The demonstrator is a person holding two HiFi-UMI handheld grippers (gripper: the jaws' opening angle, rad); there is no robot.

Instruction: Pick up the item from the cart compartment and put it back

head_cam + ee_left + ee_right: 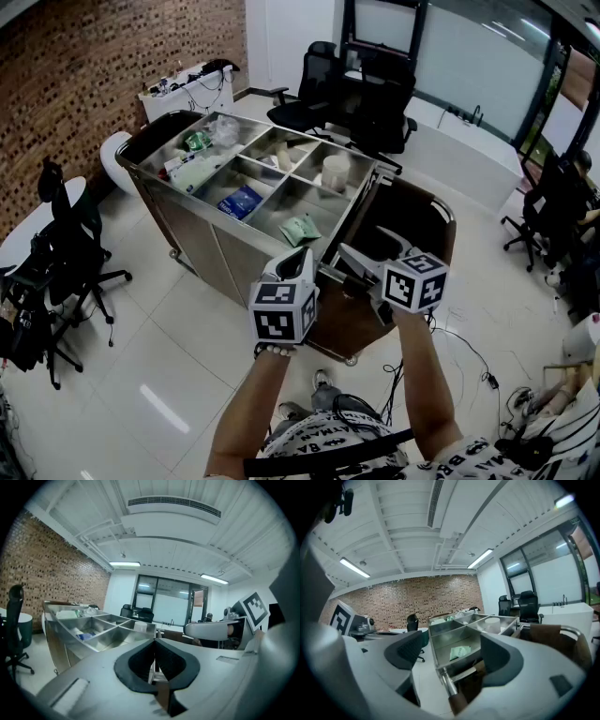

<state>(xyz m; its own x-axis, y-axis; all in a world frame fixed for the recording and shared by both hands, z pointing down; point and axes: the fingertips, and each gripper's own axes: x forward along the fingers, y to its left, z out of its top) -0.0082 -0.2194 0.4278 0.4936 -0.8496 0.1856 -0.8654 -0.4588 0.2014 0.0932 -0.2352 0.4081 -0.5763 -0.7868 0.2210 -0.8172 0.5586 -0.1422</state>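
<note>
The steel cart (pixel 214 242) stands ahead of me with its top split into several open compartments. A green packet (pixel 300 228) lies in the nearest compartment and shows as the green packet (pixel 459 652) in the right gripper view. A blue packet (pixel 242 202) lies one compartment to the left, and a white roll (pixel 335 172) stands further back. My left gripper (pixel 298 261) hovers short of the cart's near edge, its jaws together with nothing in them (pixel 154 641). My right gripper (pixel 370 249) is beside it, held open and empty (pixel 452 657), with the cart seen through the gap.
The cart's push handle (pixel 449 686) runs along its near end, just in front of the right gripper. A brown curved piece of furniture (pixel 417 217) stands right of the cart. Black office chairs (pixel 70 246) are at the left and behind the cart (pixel 323 89). A brick wall (pixel 66 84) is at the left.
</note>
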